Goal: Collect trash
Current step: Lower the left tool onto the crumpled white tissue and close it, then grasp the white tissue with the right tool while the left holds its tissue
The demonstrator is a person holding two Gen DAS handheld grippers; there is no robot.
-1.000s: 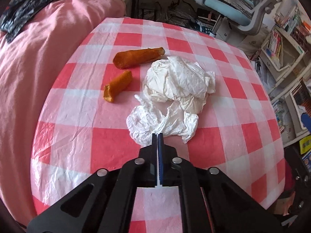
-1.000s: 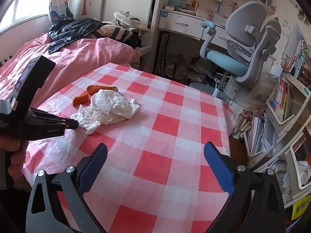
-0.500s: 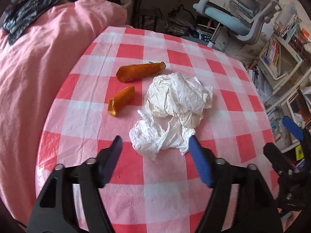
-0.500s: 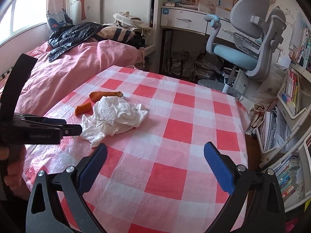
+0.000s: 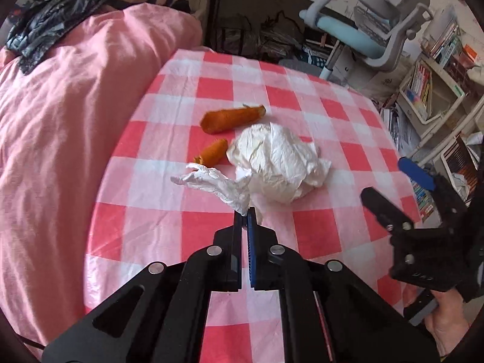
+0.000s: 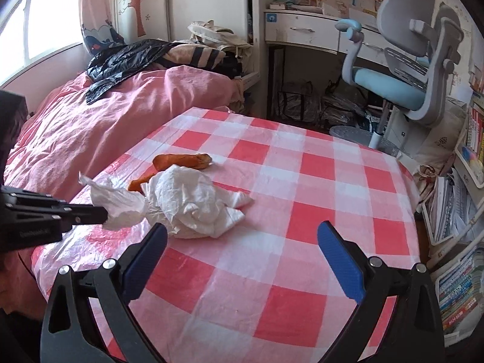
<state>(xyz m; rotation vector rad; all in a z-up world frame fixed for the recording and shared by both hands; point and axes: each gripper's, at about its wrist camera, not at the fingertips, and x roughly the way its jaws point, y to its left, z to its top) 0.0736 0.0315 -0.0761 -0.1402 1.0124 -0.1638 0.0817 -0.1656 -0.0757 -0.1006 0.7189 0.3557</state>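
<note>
Our table [image 6: 302, 211], under its red-and-white checked cloth, fills both views and carries all the trash, gathered toward ten o'clock in the right wrist view. Largest of it is the crumpled white tissue [image 5: 278, 166], a loose mound resting on the cloth. From its near side a thinner twisted tissue strip [image 5: 211, 181] is drawn out toward eight o'clock in the left wrist view, lifted off the cloth because we have it pinched.

Beyond the mound, at eleven o'clock, lie two orange peel pieces: the longer peel [image 5: 231, 118] farther away, the shorter peel [image 5: 211, 152] just beside the mound's edge. Neither is touched.

Our left gripper [image 5: 245, 211] has its jaws pressed together on the strip's tail, a grip on a thin end that we judge could slip or tear. Our right gripper [image 6: 242, 242] hangs near the table's front edge with jaws spread wide, holding nothing, probably placed to take the mound.
</note>
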